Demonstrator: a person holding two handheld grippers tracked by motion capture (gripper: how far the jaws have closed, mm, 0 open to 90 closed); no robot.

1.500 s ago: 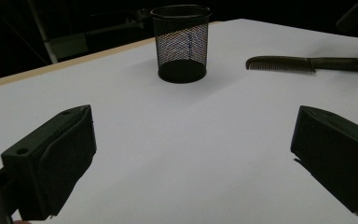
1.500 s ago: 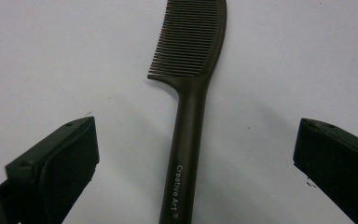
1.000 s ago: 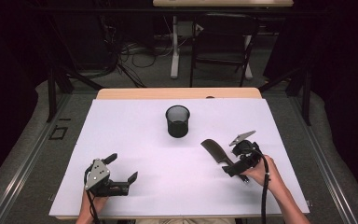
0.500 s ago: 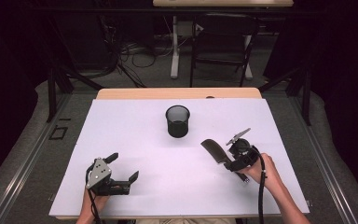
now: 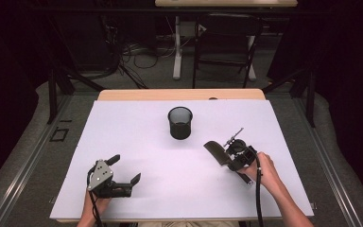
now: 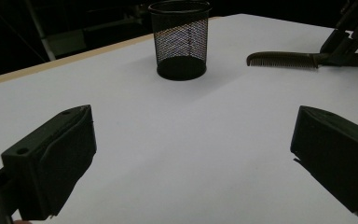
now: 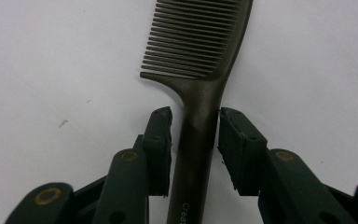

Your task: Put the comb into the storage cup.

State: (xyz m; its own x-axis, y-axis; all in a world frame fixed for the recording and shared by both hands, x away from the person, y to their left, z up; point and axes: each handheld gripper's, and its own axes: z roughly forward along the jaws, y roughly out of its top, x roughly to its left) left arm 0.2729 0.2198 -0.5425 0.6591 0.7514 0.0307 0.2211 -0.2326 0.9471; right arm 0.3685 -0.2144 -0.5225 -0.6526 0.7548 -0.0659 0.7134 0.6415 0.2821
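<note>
my right tool (image 7: 195,140): jaws straddling the comb (image 7: 200,70) handle, small gaps either side, not pinching yet | comb flat on the surface, right of and nearer me than the mesh cup (image 5: 180,122) | left tool (image 5: 123,170): spread wide, idle, near-left of cup | next: probably squeeze and lift

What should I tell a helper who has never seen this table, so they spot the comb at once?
Start at the white table and find the black mesh cup near its middle. The comb lies nearer the person, to the cup's right, its handle between the right tool's jaws. It is flat, dark and toothed.
</note>
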